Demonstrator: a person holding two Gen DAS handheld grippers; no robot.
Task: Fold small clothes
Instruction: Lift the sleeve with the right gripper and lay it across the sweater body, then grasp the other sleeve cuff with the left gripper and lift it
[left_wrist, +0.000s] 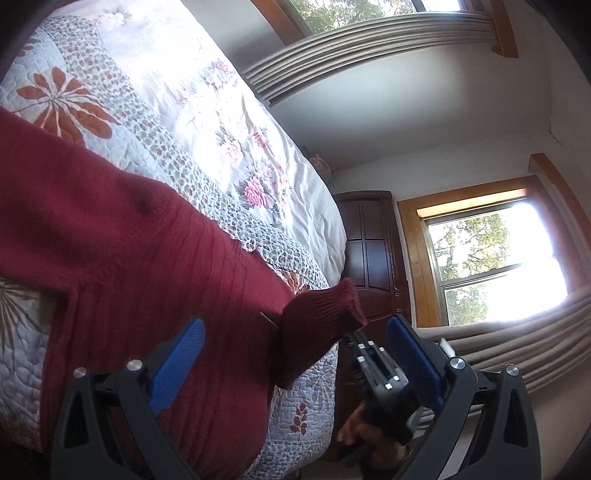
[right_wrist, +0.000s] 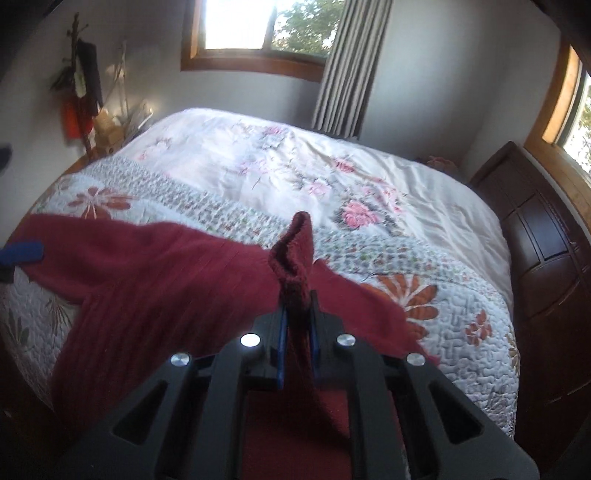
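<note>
Currently a dark red sweater (right_wrist: 155, 280) is spread across the quilt (right_wrist: 461, 332) at the near edge of the bed (right_wrist: 258, 158), its body flat and one sleeve stretched away toward the left side. The cuff of the other sleeve (right_wrist: 295, 258) is clamped in the right claw (right_wrist: 297, 325), whose blue pads are pressed together on the ribbed knit, and the cuff is lifted clear of the quilt. The left claw (left_wrist: 295, 354) is held wide apart over the sweater's body, nothing gripped between its pads.

The step in hand is judged to be the folding of this sleeve inward across the body. It would be done well if the cuff is carried low over the chest, so that the sleeve is laid flat rather than dropped in a bunch. The shoulder seam should be taken as the fold line, and the body could be pinned by the open left claw so the knit is not dragged along. The grip is best released only once the sleeve is lying straight.
</note>
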